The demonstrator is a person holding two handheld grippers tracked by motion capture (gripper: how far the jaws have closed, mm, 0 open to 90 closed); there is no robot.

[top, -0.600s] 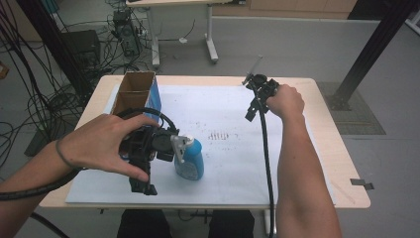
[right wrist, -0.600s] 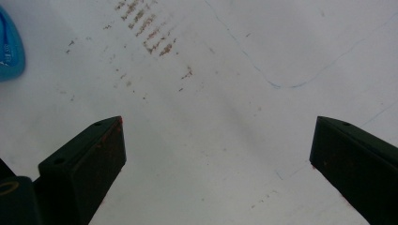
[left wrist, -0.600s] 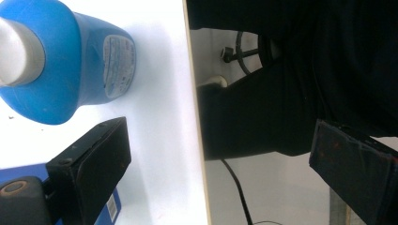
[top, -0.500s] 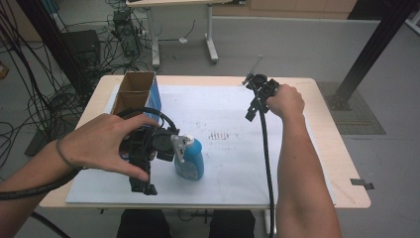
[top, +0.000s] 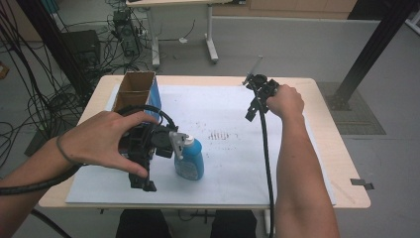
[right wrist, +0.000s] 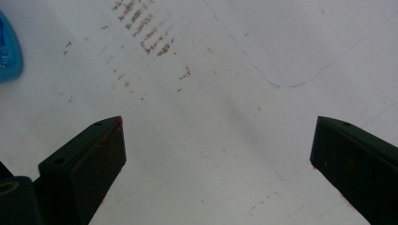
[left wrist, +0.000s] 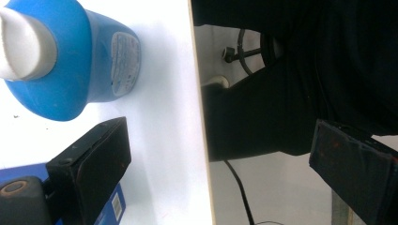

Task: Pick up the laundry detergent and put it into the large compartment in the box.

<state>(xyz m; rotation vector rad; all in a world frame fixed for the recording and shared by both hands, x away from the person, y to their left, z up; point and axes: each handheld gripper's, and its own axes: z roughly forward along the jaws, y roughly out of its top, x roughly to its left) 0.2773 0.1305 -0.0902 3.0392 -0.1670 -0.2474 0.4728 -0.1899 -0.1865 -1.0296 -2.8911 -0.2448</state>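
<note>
A blue bottle (top: 190, 161) with a white cap stands on the white sheet (top: 223, 163) near the table's front. My left gripper (top: 142, 182) lies just left of it, turned on its side, jaws toward the person and wide open. In the left gripper view the bottle (left wrist: 80, 61) sits at the upper left, outside my left gripper (left wrist: 218, 140), whose jaws have nothing between them. My right gripper (top: 251, 113) is held at the far right of the sheet. In the right gripper view it (right wrist: 218, 140) hangs open over bare paper.
An open cardboard box (top: 134, 90) with a blue side stands at the table's back left. Brown smudges (top: 220, 135) mark the middle of the sheet. Cables trail from both grippers. The table's front edge (left wrist: 202, 140) runs close by the left jaws.
</note>
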